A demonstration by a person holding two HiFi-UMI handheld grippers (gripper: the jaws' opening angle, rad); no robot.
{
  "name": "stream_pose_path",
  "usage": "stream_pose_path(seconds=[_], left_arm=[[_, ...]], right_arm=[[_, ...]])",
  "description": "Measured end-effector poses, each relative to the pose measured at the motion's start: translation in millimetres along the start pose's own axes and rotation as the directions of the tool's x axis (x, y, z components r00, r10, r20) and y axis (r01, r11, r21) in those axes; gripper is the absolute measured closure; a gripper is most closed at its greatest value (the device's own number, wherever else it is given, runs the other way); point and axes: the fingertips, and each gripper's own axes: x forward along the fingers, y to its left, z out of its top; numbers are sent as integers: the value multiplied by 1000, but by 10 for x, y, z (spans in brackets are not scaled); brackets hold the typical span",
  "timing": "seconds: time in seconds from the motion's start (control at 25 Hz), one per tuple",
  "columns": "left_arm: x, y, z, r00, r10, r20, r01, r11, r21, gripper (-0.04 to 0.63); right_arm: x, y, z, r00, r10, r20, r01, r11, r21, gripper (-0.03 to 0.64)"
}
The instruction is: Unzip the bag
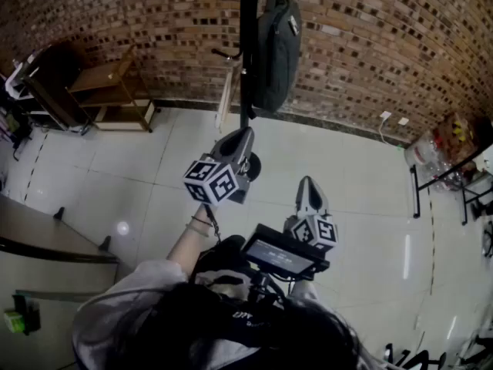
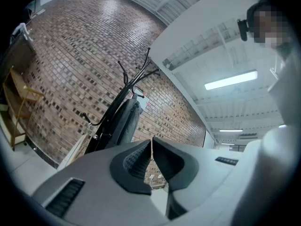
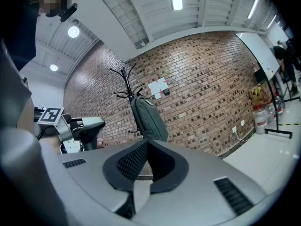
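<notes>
Your left gripper (image 1: 246, 132) is travelling with its jaws pressed together on nothing, and your right gripper (image 1: 306, 180) is doing the same. Neither is touching anything. You are aiming both roughly level toward the far wall, likely because the bag (image 1: 276, 48) is hanging off the floor on a coat stand (image 1: 248, 68) rather than lying on a surface. It is well apart from both tips, so I judge you are only approaching. Hanging there, the bag is offering its zip upright, and one gripper will probably be steadying the fabric while the other is pulling.

Underfoot, pale glossy floor tiles (image 1: 146, 183) are reflecting the ceiling lights. Behind the stand a brick wall (image 1: 154, 21) is running across the far side, with a wooden shelf (image 1: 108, 83) at far left and bottles (image 1: 441, 141) at far right.
</notes>
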Motion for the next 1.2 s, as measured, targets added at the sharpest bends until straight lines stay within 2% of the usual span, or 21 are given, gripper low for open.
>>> stream_pose_path(seconds=[0.16, 0.24, 0.48, 0.64, 0.8, 0.88, 1.2], left_arm=[[319, -15, 212, 1000, -20, 19, 19, 996, 88, 556], [528, 26, 328, 999, -37, 31, 34, 995, 99, 544], [1216, 303, 605, 994, -91, 67, 94, 995, -44, 535], [1657, 557, 724, 993, -99, 67, 102, 993, -54, 530], [2020, 663, 864, 988, -137, 77, 141, 989, -45, 470], [2183, 721, 901, 987, -145, 75, 148, 988, -44, 466], [2649, 844, 977, 989, -140, 46, 145, 980, -133, 466]], right_arm=[[64, -144, -5, 1000, -16, 5, 16, 1000, 7, 618], [161, -208, -9, 1000, -22, 0, 22, 1000, 6, 618], [761, -444, 56, 1000, -14, -8, 14, 1000, -3, 618], [1343, -551, 232, 1000, -4, -5, 4, 1000, -16, 618], [1883, -626, 441, 1000, 1, 25, -1, 1000, -15, 618], [2096, -672, 507, 999, -3, 41, 3, 1000, -18, 618], [2560, -775, 605, 1000, 1, 7, 0, 999, -42, 618]])
